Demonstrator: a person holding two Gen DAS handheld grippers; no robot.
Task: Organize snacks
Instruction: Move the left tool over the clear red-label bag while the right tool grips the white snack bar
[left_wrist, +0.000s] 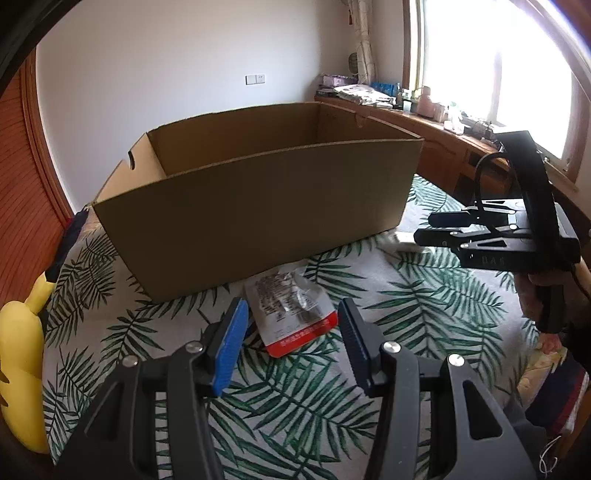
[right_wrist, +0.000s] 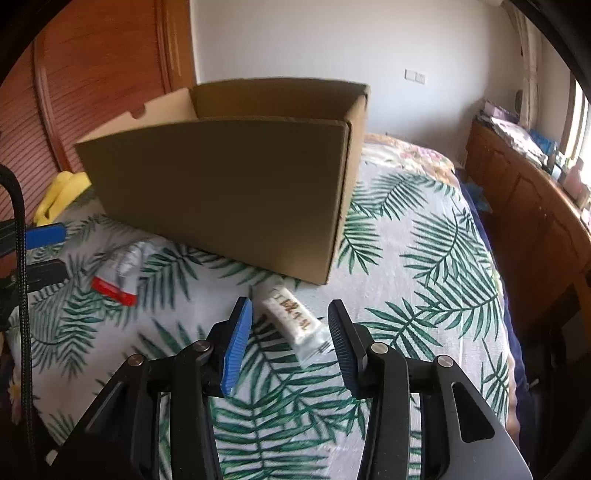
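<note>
An open brown cardboard box (left_wrist: 255, 199) stands on a leaf-print bedspread; it also shows in the right wrist view (right_wrist: 221, 192). A silver and red snack pouch (left_wrist: 295, 310) lies flat in front of the box, just ahead of my open, empty left gripper (left_wrist: 291, 325). It shows in the right wrist view (right_wrist: 118, 273) at the left. A white snack bar packet (right_wrist: 295, 321) lies by the box's near corner, between the open jaws of my right gripper (right_wrist: 290, 325). The right gripper shows in the left wrist view (left_wrist: 443, 229) at the right, over that packet (left_wrist: 402, 243).
A yellow plush toy (left_wrist: 18, 354) lies at the bed's left edge. A wooden desk (left_wrist: 436, 140) with clutter runs under the window on the right. A wooden wardrobe (right_wrist: 92, 74) stands behind the box.
</note>
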